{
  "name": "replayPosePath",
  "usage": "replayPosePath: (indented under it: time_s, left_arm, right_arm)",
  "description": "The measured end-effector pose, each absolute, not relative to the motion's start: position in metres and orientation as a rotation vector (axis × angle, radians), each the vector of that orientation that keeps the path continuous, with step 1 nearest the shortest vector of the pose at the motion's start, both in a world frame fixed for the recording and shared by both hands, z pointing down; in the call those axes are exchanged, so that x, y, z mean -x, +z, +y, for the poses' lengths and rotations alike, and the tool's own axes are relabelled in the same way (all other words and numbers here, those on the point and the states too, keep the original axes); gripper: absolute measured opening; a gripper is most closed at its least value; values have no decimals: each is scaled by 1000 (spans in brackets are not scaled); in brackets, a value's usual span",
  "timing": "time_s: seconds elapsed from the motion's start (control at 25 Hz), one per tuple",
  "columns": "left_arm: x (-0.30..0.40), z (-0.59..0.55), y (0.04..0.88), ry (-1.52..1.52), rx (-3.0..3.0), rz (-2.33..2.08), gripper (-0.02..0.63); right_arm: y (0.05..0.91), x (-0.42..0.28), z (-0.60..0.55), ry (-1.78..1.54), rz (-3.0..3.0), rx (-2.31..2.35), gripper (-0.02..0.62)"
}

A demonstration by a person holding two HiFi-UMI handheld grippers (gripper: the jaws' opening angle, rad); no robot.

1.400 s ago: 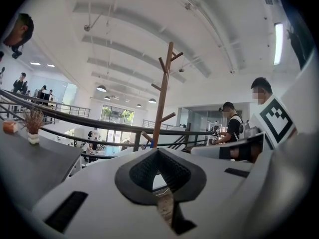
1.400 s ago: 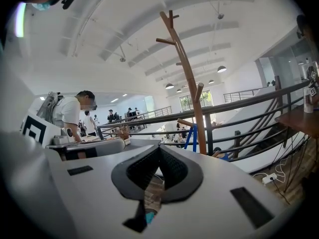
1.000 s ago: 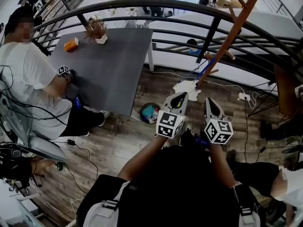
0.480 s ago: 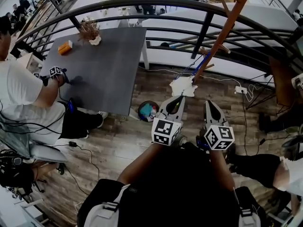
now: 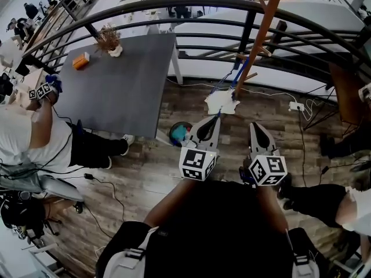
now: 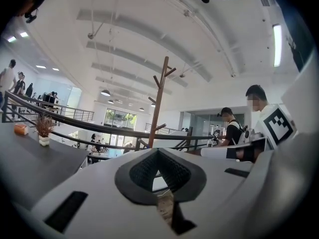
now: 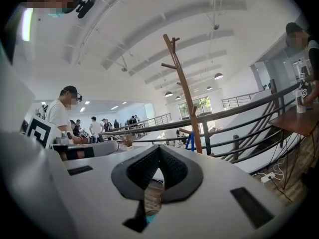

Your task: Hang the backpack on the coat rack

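Both grippers are held out low in front of the person, side by side and near each other, pointing toward the tall brown wooden coat rack with angled pegs [image 5: 262,32]. The white left gripper with its marker cube [image 5: 217,118] has its dark ribbed pads meeting at the tips, with nothing between them. The matching right gripper [image 5: 255,127] shows the same in its own view: tips together and empty, with only wood-plank floor [image 5: 145,172] visible through the gap behind the tips. The rack stands just inside the black curved metal railing [image 5: 174,4], with a blue frame [image 5: 235,77] and a crumpled white sheet [image 5: 221,102] at its foot. Of the backpack, only pale grey buckled straps [image 5: 132,255] show, at both lower corners of the person's black torso. Its body cannot be told apart from the dark clothing, and it is well apart from the rack. To the left is a grey rectangular table [image 5: 124,91] carrying a small orange box [image 5: 80,61] and a dried plant in a white pot [image 5: 109,40]. A seated person in a white shirt [image 5: 26,146] is at its near side.
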State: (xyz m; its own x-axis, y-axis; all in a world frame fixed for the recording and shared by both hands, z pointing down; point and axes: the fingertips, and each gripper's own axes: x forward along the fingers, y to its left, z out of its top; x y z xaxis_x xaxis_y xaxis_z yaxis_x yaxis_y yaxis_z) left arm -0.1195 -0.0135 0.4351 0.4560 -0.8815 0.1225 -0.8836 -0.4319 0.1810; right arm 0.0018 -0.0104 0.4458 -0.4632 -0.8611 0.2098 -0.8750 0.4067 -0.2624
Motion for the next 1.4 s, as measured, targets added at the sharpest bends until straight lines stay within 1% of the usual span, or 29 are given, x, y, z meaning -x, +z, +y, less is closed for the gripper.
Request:
replayPosePath:
  time_s: [0.52,0.88,1.4]
  left_arm:
    - [67,50,436,35,-2441,-1607,6]
    - [43,98,426,64,-2494,-1641,6]
    - [39,108,428,46,-2463,-1672,6]
  right_arm:
    - [428,-49,48,477,-2684,-1522,12]
    - [431,-60,94,487,-2709,-1466,12]
    - [435,-73,106,513,-2714,-1463,12]
